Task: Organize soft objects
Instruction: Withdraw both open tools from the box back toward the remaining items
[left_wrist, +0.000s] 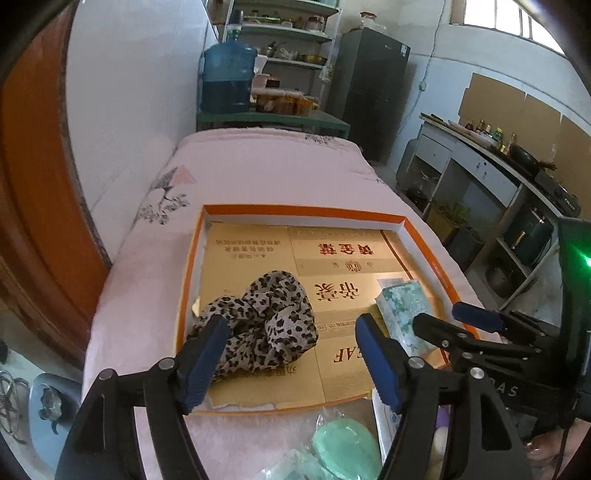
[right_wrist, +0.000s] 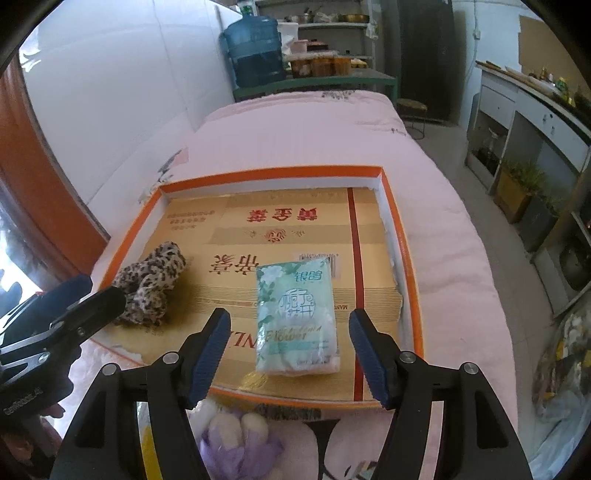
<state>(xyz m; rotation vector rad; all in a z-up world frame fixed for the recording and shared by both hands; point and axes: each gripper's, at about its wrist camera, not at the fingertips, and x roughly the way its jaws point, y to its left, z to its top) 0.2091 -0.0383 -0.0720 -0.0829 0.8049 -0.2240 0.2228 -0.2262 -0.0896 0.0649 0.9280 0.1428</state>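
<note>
Through the left wrist camera we saw the left gripper (left_wrist: 291, 354) with jaws spread wide and nothing between its pads, above a leopard-print scarf (left_wrist: 264, 325) lying crumpled in the orange-rimmed tray (left_wrist: 295, 212). A green tissue pack (left_wrist: 404, 308) lay to its right, and the right gripper (left_wrist: 454, 321) apparently hovered over it.

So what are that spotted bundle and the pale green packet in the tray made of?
The crumpled leopard-print bundle looks like thin woven fabric, probably a scarf: matte, with soft folds. The pale green flower-printed packet seems to be glossy plastic film over something soft, perhaps tissues: it glints and wrinkles at its ends.
</note>
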